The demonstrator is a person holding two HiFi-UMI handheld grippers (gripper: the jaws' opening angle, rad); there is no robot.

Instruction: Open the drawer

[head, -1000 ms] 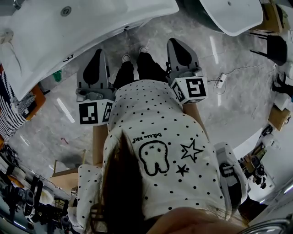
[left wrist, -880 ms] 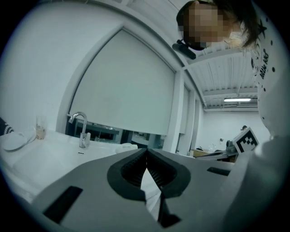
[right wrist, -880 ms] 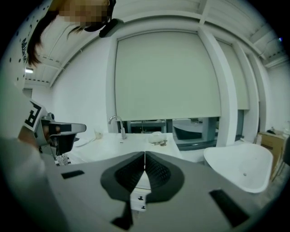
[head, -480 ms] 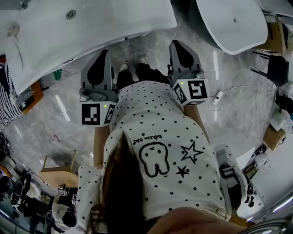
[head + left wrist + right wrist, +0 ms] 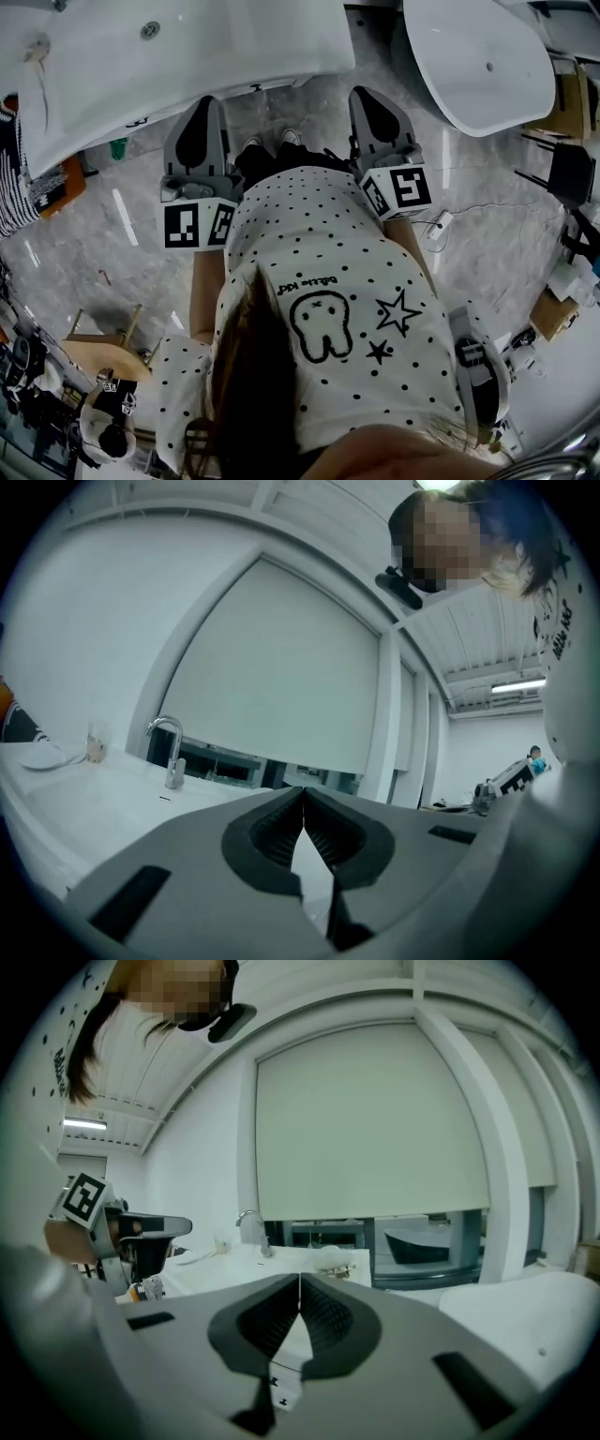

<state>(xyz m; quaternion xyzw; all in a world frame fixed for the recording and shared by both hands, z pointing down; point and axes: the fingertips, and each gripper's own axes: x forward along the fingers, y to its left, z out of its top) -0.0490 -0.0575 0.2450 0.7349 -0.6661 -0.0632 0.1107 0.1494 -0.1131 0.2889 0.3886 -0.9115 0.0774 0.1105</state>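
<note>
Head view looks down on a person in a dotted shirt (image 5: pixel 319 244) standing on a marbled floor (image 5: pixel 141 234). The left tongs (image 5: pixel 206 101) are at 11 o'clock from the frame's centre and the right tongs (image 5: pixel 362 92) at 1 o'clock, both pointing toward 12 o'clock. A white desk (image 5: pixel 281 47) with a sunken basin fills the top edge from 10 to 12 o'clock, and in the picture its front edge lies near the tips of both tongs. A white tub (image 5: pixel 478 56) sits at 1 o'clock, apart from the desk. The left gripper view shows the ribbed pads pressed tip to tip with nothing between them, and a curved tap (image 5: pixel 175 761) on the desk at 9 o'clock. The right gripper view shows the same: tips together and empty. There, a white surface with small dark marks (image 5: pixel 281 1386) shows at 6 o'clock through the gap behind the tips. Which part of the desk front is the drawer I cannot tell from any view.
</note>
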